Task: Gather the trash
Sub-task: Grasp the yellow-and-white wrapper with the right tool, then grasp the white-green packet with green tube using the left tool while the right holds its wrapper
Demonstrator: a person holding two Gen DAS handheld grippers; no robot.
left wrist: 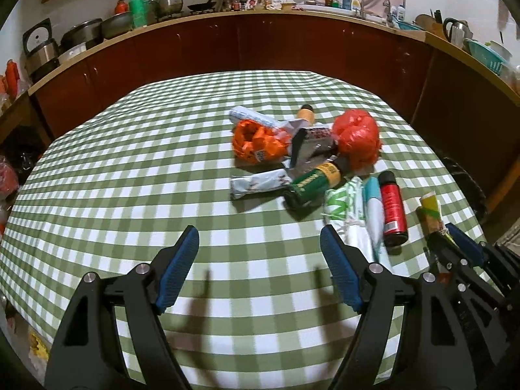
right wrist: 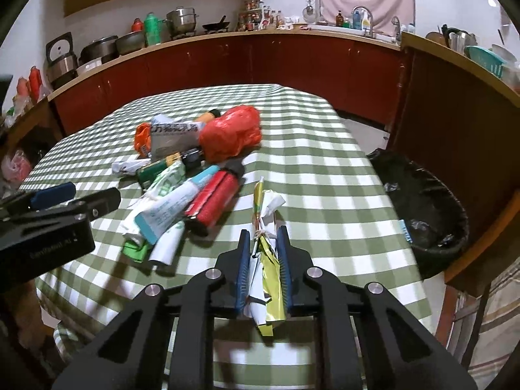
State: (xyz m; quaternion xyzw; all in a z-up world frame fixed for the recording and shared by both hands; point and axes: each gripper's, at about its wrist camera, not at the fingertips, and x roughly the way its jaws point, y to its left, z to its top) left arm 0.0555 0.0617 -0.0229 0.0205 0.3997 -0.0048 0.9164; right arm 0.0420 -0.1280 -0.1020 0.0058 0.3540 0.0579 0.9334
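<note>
Clamped between the blue pads of the right hand-held gripper (right wrist: 263,256) is a crumpled yellow-and-white wrapper (right wrist: 267,260); its long axis runs along the fingers, one twisted end pointing away over the desk (right wrist: 325,175), the other hanging toward the camera. No print on it can be read. To the right, beside the desk, stands a bin (right wrist: 429,214) lined with a black bag. The left hand-held gripper (left wrist: 260,269) is spread wide with nothing between its fingers, hovering over the checked cloth near the trash pile. In that pile a red can (right wrist: 213,201) and a blue-and-white tube (right wrist: 175,208) lie side by side, pointing roughly toward the right wrist camera; the tube carries Chinese characters too blurred to read. A grey packet (right wrist: 174,136) behind shows large Chinese print, next to a red bag (right wrist: 232,133). A green bottle (left wrist: 313,183) bears a yellow label band.
</note>
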